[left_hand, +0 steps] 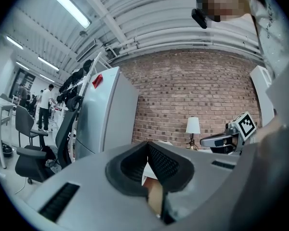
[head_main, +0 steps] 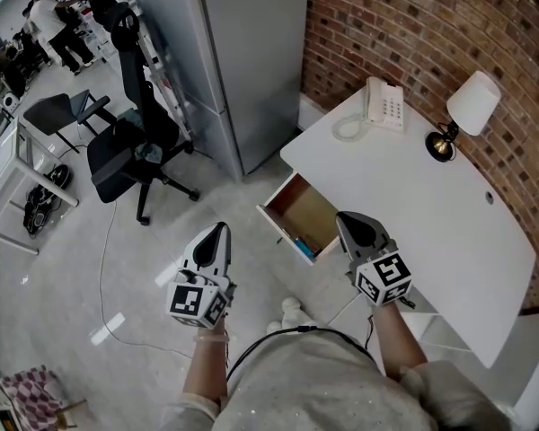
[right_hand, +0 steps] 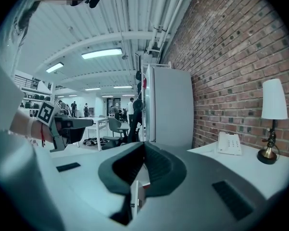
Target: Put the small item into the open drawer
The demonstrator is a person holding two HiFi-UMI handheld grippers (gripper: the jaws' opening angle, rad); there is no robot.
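Drawer time: the open drawer [head_main: 307, 209] juts out from the white counter [head_main: 431, 214], and a small blue item [head_main: 302, 244] lies inside by its front panel. Over the drawer's near corner hovers the right gripper [head_main: 346, 220], jaws pressed together, nothing held. Out over the floor hangs the left gripper [head_main: 220, 229], closed and empty too. Beyond them on the counter sit a phone [head_main: 384, 106] and a lamp [head_main: 472, 106].

White desk [head_main: 449, 232], tan drawer [head_main: 307, 214], red brick wall [head_main: 413, 25]
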